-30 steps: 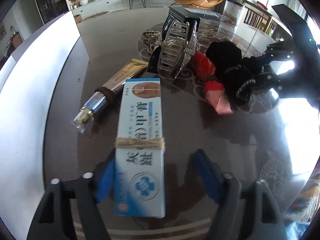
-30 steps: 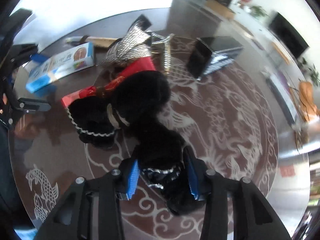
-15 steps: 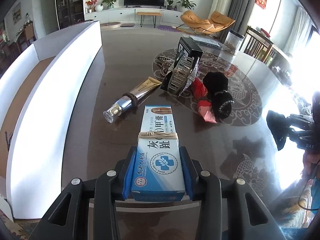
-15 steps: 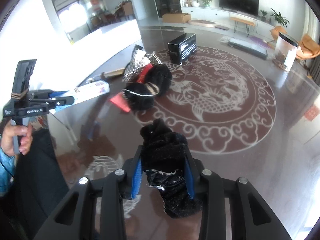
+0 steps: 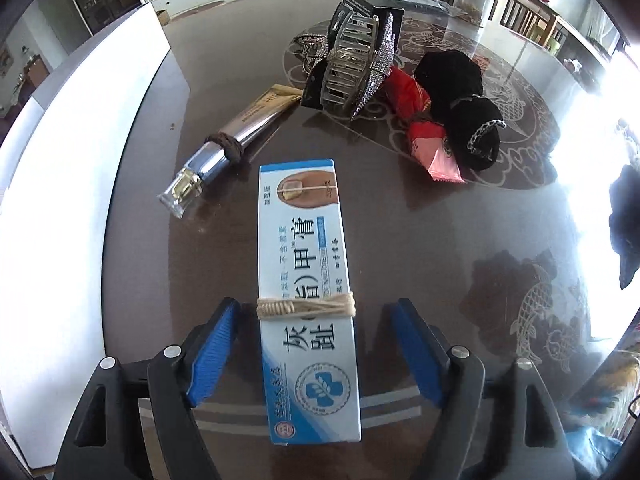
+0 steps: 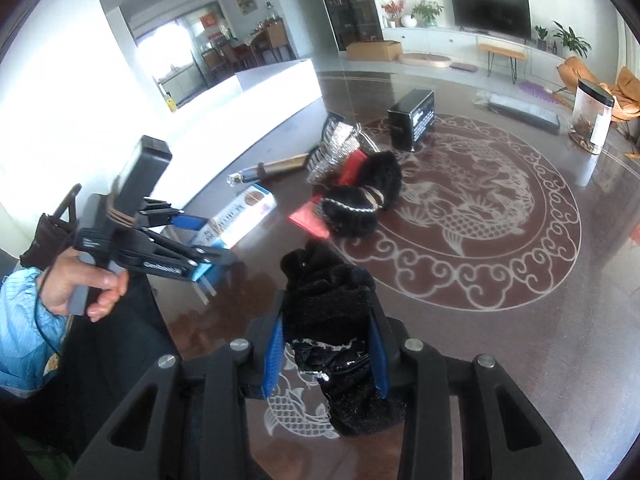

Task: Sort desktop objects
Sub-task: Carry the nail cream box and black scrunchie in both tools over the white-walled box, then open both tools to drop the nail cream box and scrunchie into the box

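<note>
A blue-and-white cream box (image 5: 308,296) with a rubber band lies on the dark table between the jaws of my left gripper (image 5: 316,340), which is open with gaps on both sides. The box also shows in the right wrist view (image 6: 240,220). My right gripper (image 6: 326,344) is shut on a black fuzzy hair tie (image 6: 332,312) and holds it above the table. Another black hair tie (image 5: 464,108) lies on red packets (image 5: 432,148) beside a silver hair claw (image 5: 352,72) and a silver-gold tube (image 5: 236,136).
A white tray wall (image 5: 80,168) runs along the table's left side. A black box (image 6: 412,120) stands behind the claw. A clear jar (image 6: 592,116) stands at the far right. The left gripper and hand (image 6: 92,280) show in the right view.
My left gripper has opened around the cream box, which was clamped half a second ago and now rests on the table. My right gripper stays raised with the black hair tie.
</note>
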Action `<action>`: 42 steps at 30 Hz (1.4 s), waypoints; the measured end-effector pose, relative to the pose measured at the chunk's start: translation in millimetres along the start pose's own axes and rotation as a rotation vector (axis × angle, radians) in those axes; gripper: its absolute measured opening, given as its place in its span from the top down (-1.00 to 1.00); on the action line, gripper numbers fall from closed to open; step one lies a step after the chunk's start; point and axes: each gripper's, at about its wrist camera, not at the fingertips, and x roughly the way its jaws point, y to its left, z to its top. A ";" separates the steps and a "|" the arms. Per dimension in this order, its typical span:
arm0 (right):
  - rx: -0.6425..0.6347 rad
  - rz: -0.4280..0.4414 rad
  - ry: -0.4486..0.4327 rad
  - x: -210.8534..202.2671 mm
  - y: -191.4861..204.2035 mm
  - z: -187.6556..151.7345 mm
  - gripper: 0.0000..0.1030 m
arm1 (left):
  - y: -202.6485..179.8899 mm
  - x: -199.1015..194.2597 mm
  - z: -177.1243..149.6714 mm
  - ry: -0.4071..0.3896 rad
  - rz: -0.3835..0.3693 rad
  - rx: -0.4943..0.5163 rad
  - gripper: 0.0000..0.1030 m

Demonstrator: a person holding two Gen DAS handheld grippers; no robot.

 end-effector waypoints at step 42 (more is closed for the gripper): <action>-0.401 0.196 0.141 274.1 314.5 194.0 -0.39 | 332.4 -89.1 -58.6 -0.210 0.266 -0.595 -0.56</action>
